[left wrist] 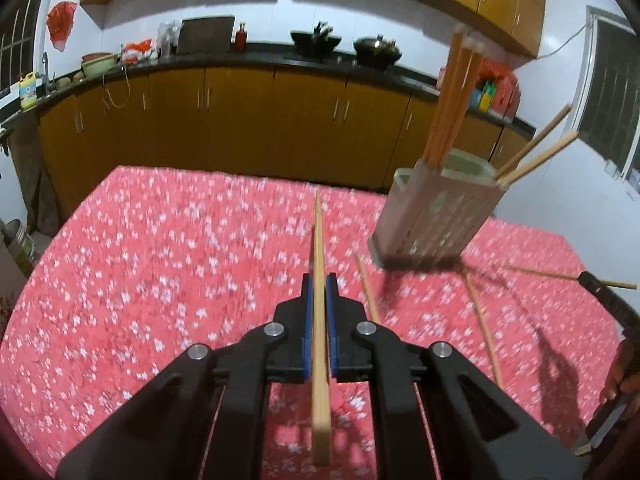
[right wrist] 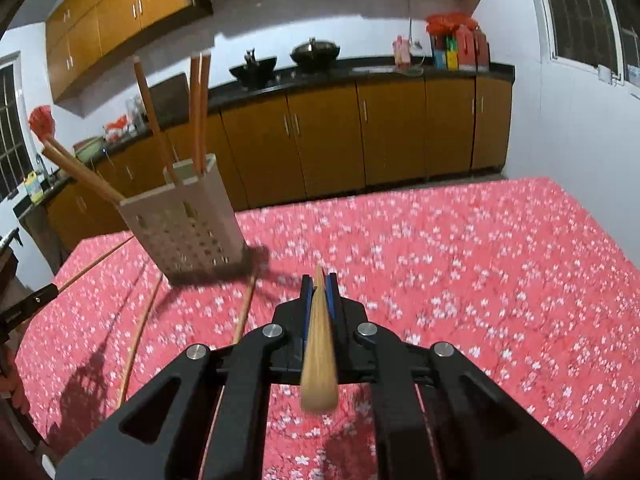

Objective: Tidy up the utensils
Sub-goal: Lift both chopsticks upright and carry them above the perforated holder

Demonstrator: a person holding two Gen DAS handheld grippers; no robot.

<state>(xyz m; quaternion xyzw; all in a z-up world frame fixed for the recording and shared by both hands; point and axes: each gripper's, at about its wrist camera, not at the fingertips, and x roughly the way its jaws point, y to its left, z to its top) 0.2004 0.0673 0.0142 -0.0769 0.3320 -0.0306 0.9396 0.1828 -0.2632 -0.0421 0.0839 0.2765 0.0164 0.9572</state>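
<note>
chopsticks: each gripper, left (left wrist: 319, 280) and right (right wrist: 319, 280), is clamped lengthwise on one chopstick, probably for dropping into the perforated holder (left wrist: 432, 216); two more lie on the floral tablecloth (left wrist: 160, 240).

Dim indoor light, motion blur, fisheye warping

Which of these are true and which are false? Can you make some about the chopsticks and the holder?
1. The left gripper is shut on a chopstick. True.
2. The right gripper is empty. False: it is shut on a chopstick too.
3. The holder already has chopsticks in it. True.
4. The tablecloth is plain blue. False: it is red with white flowers.
5. No chopsticks lie on the table. False: two loose chopsticks lie near the holder.
</note>
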